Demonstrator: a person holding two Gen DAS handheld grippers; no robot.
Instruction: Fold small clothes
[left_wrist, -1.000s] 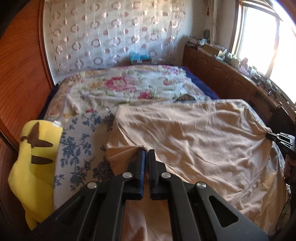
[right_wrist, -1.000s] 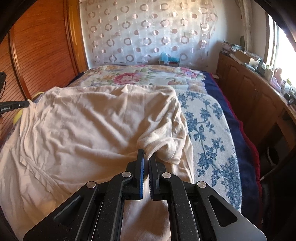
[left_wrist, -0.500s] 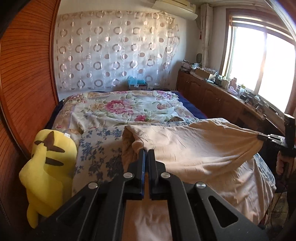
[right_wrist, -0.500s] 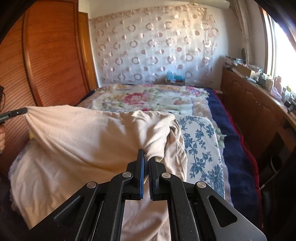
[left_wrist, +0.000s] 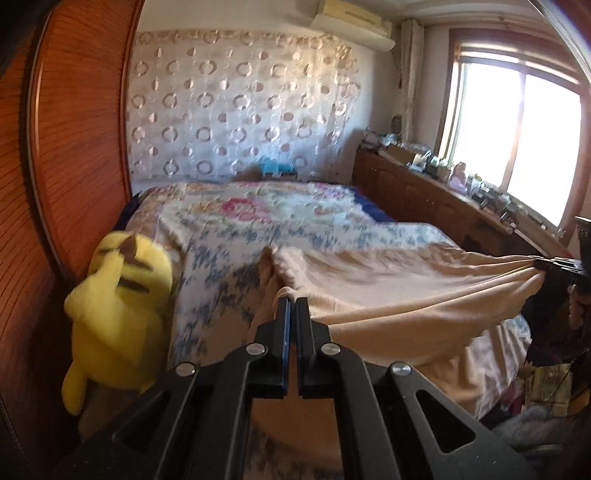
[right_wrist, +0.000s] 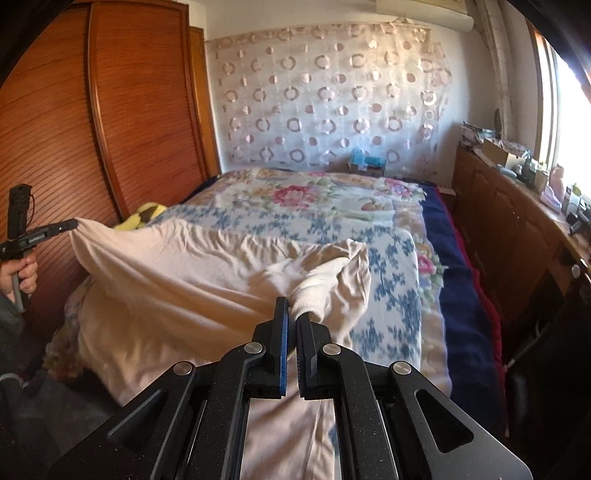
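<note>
A person stands at the foot of a bed (right_wrist: 436, 280), holding a beige shirt (left_wrist: 388, 280) stretched between two handheld grippers. The left gripper (left_wrist: 290, 306) is clamped on one edge of the garment, its jaws pressed together with cloth pinched between them. The right gripper (right_wrist: 292, 310) is likewise closed on a bunched part of the shirt beside a pale ribbed cuff (right_wrist: 314, 295). Between the two the fabric hangs taut and lifted along its held edge, while its far edge trails on the blue-flowered bedspread (right_wrist: 391, 295). From the right wrist camera, the left gripper shows at the picture's left edge, a hand (right_wrist: 22, 275) around its handle. A yellow plush toy (left_wrist: 118, 306) sits at the bed's left side against the wooden wardrobe (left_wrist: 74, 147). A curtain with ring patterns (right_wrist: 332, 99) hangs behind the bed; a cluttered wooden cabinet (left_wrist: 424, 192) runs under the bright window (left_wrist: 517, 140). Motion blurs the left view.
</note>
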